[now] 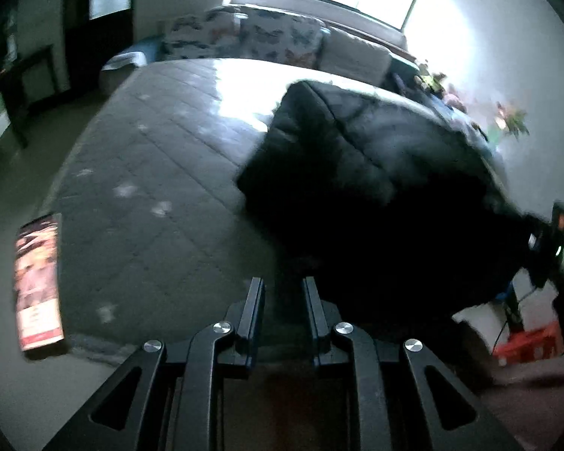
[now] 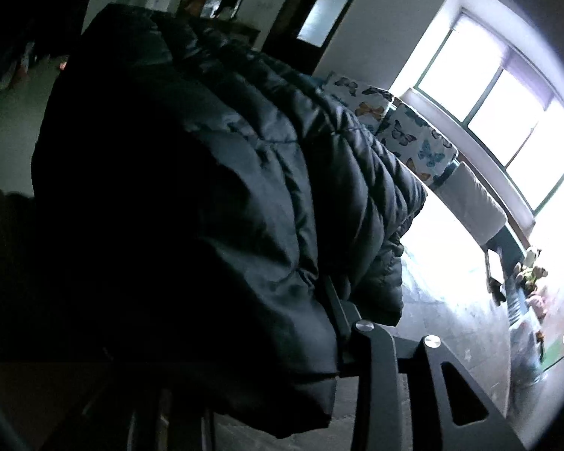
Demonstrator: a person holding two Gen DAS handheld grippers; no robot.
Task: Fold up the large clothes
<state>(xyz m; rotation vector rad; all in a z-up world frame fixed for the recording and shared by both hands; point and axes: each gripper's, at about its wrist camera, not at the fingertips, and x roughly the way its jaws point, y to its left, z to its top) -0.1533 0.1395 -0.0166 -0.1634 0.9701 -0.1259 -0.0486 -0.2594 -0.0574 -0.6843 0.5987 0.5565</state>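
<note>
Right wrist view: a black quilted puffer jacket fills most of the frame, bunched and lifted directly ahead of the right gripper, its padded folds draped over the gripper's left side. Only one black metal finger shows, pressed against the fabric; the other is buried under the jacket, and the gripper appears clamped on the garment. Beyond the jacket, to the gripper's right, lies a grey quilted mattress washed out by daylight. Butterfly-print cushions line its far edge beneath a bright multi-pane window.

Left wrist view: the same black jacket sprawls across the mattress ahead and to the right of the left gripper, its near edge dark and blurred. The left gripper's two black fingers stand a narrow gap apart with nothing between them, over the mattress just beside the jacket's near edge. Far right, at the jacket's rim, a dark device with small lit marks is visible; it is too blurred to identify. A red-and-white printed panel hangs off the mattress's left side, well left of the gripper. A red crate sits low on the floor at the right. Butterfly cushions lie at the mattress's far end.
</note>
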